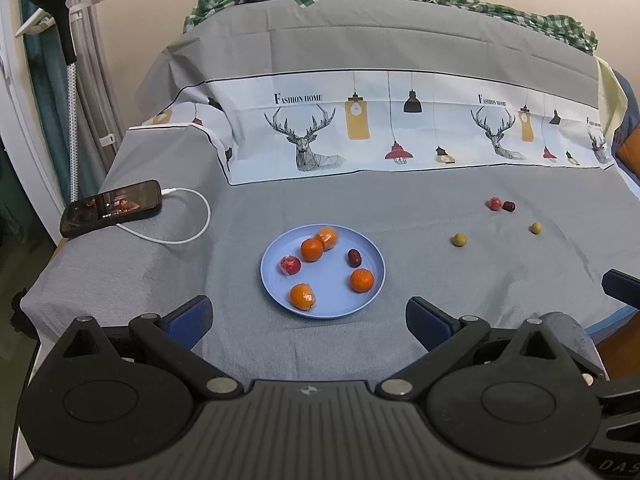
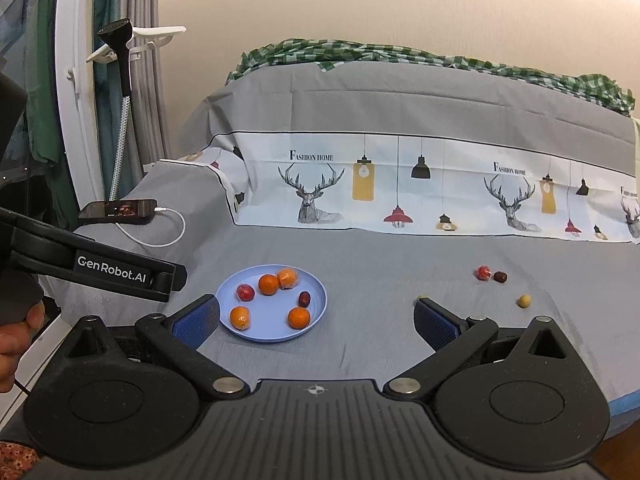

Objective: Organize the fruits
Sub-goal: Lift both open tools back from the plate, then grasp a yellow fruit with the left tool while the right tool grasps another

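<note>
A blue plate (image 1: 372, 258) (image 2: 318, 294) on the grey cloth holds several oranges (image 1: 311, 249) (image 2: 268, 283), a red fruit (image 1: 289, 265) (image 2: 245, 292) and a dark date (image 1: 354, 257) (image 2: 304, 299). To its right on the cloth lie a red fruit (image 1: 495, 203) (image 2: 483, 273), a dark date (image 1: 508, 206) (image 2: 500, 277) and two yellow-green fruits (image 1: 459, 239) (image 1: 535, 227) (image 2: 524, 301). My left gripper (image 1: 308, 316) is open and empty, just in front of the plate. My right gripper (image 2: 316, 320) is open and empty, near the plate's right front.
A phone (image 1: 112, 208) (image 2: 118, 211) with a white cable (image 1: 192, 232) lies at the cloth's left edge. A raised, cloth-covered back with deer print (image 1: 304, 136) stands behind. A garment steamer (image 1: 60, 12) stands at the left. The left gripper's body (image 2: 112, 272) shows in the right wrist view.
</note>
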Action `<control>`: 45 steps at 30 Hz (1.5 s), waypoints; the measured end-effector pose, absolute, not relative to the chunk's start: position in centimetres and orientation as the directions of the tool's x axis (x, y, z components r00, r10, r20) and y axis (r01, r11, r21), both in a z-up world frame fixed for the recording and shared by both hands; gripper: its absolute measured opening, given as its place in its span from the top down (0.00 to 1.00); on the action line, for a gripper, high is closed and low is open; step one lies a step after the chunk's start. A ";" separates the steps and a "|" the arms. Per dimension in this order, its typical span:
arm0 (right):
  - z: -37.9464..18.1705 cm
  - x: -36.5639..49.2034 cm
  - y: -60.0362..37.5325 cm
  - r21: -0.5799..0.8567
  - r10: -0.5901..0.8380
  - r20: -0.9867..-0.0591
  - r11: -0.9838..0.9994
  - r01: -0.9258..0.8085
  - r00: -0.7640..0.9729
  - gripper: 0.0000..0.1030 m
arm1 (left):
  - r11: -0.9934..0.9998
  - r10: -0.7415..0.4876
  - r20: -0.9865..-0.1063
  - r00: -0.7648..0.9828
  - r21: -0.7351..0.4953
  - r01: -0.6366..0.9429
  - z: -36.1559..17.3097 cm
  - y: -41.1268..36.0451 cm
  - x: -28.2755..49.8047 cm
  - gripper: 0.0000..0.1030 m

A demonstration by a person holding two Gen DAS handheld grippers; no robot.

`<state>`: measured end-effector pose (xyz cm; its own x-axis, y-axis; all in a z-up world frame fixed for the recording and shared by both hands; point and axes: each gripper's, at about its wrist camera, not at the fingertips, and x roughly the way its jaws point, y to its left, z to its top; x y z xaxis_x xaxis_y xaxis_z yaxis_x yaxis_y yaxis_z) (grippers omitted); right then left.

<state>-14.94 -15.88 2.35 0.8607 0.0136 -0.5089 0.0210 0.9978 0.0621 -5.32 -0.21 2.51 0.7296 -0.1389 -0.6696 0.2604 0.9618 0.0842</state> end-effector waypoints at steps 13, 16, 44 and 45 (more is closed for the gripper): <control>1.8 -14.4 -16.4 0.089 0.007 -0.516 0.995 0.045 0.856 0.01 | 0.963 -0.131 -0.689 0.712 0.083 0.258 2.1 -1.1 -4.2 0.00; 1.5 -14.3 -16.9 0.104 0.009 -0.520 0.993 0.053 0.854 0.01 | 0.960 -0.129 -0.695 0.707 0.090 0.264 2.0 -1.7 -3.8 0.00; -5.2 -8.4 -35.4 0.146 -0.281 -0.623 0.875 0.461 0.730 0.01 | 0.885 -0.258 -0.772 0.580 0.052 0.463 -4.2 -19.2 7.0 0.00; -6.1 -7.6 -36.7 0.140 -0.299 -0.634 0.863 0.486 0.713 0.01 | 0.877 -0.269 -0.777 0.570 0.047 0.478 -5.0 -20.2 7.6 0.00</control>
